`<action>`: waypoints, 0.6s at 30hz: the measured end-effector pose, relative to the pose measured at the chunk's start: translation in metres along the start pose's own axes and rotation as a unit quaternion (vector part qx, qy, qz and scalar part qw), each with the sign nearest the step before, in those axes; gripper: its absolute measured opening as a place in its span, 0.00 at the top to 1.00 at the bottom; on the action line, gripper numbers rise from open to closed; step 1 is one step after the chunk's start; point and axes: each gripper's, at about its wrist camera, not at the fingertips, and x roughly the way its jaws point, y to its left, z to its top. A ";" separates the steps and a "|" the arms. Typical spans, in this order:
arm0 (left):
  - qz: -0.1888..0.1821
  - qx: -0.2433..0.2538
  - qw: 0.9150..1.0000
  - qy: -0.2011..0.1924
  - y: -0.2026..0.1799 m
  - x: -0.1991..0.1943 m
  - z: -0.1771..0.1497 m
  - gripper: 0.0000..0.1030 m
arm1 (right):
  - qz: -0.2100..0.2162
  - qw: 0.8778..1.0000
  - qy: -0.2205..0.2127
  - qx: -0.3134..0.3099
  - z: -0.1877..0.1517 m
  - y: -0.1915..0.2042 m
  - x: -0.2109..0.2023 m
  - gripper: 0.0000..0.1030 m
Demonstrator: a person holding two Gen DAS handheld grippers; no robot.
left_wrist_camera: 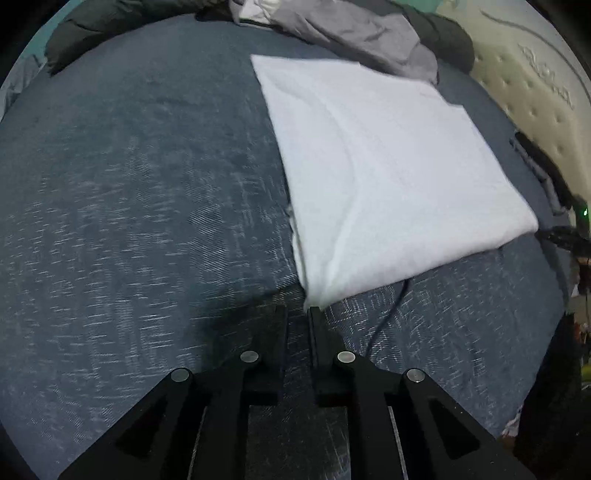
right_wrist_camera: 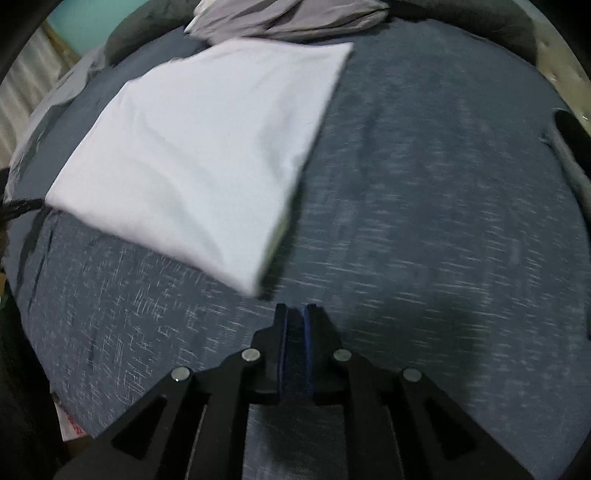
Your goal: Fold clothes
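Folded white cloth (left_wrist_camera: 388, 177) lies flat on bed (left_wrist_camera: 129, 184); left tongs (left_wrist_camera: 297, 310) and right tongs (right_wrist_camera: 295, 308) slightly open, gripping nothing

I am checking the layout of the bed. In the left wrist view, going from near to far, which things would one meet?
left gripper → blue bedspread → folded white garment → grey clothes pile

Black left gripper (left_wrist_camera: 297, 314), silver rivets, right gripper (right_wrist_camera: 296, 312) blue-edged jaws
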 end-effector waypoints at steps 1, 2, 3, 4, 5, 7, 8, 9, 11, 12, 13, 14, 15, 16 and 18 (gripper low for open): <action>-0.001 -0.005 1.000 -0.010 0.002 -0.007 0.002 0.78 | 0.007 1.000 -0.012 0.006 0.001 -0.001 -0.007 0.92; -0.003 -0.008 1.000 -0.021 0.003 -0.014 0.004 0.74 | 0.021 0.999 -0.027 0.011 0.003 -0.002 -0.014 0.92; -0.006 -0.012 0.999 -0.033 0.002 -0.020 0.007 0.74 | 0.034 0.998 -0.040 0.016 0.006 -0.001 -0.021 0.92; -0.009 -0.015 0.999 -0.045 -0.001 -0.026 0.010 0.73 | 0.043 0.998 -0.045 0.016 0.010 0.003 -0.023 0.92; -0.012 -0.019 0.998 -0.057 -0.003 -0.032 0.014 0.70 | 0.050 0.997 -0.048 0.015 0.014 0.008 -0.024 0.92; -0.025 -0.025 0.997 -0.075 -0.011 -0.037 0.024 0.63 | 0.051 0.998 -0.037 0.007 0.022 0.011 -0.018 0.91; -0.030 -0.028 0.996 -0.082 -0.028 -0.037 0.029 0.61 | 0.049 0.999 -0.024 0.002 0.025 0.017 -0.010 0.91; -0.034 -0.032 0.995 -0.084 -0.043 -0.034 0.033 0.61 | 0.045 0.999 -0.009 0.000 0.028 0.022 -0.002 0.91; -0.042 -0.046 0.995 -0.083 -0.048 -0.027 0.043 0.61 | 0.024 0.999 0.026 0.003 0.028 0.027 0.016 0.91; -0.048 -0.059 0.994 -0.083 -0.046 -0.026 0.043 0.61 | 0.016 0.999 0.040 0.005 0.028 0.029 0.022 0.91; -0.054 -0.074 0.992 -0.082 -0.047 -0.030 0.038 0.61 | 0.013 0.999 0.040 0.010 0.028 0.029 0.021 0.91; -0.058 -0.087 0.991 -0.082 -0.045 -0.027 0.037 0.61 | 0.010 0.999 0.040 0.014 0.027 0.029 0.019 0.91; -0.059 -0.098 0.990 -0.082 -0.042 -0.017 0.040 0.61 | 0.006 0.999 0.034 0.014 0.028 0.032 0.013 0.91; -0.060 -0.109 0.989 -0.083 -0.038 -0.008 0.042 0.61 | 0.006 1.000 0.028 0.013 0.029 0.036 0.007 0.91; -0.059 -0.128 0.986 -0.086 -0.032 0.007 0.045 0.61 | 0.024 1.000 0.010 0.008 0.038 0.050 -0.007 0.91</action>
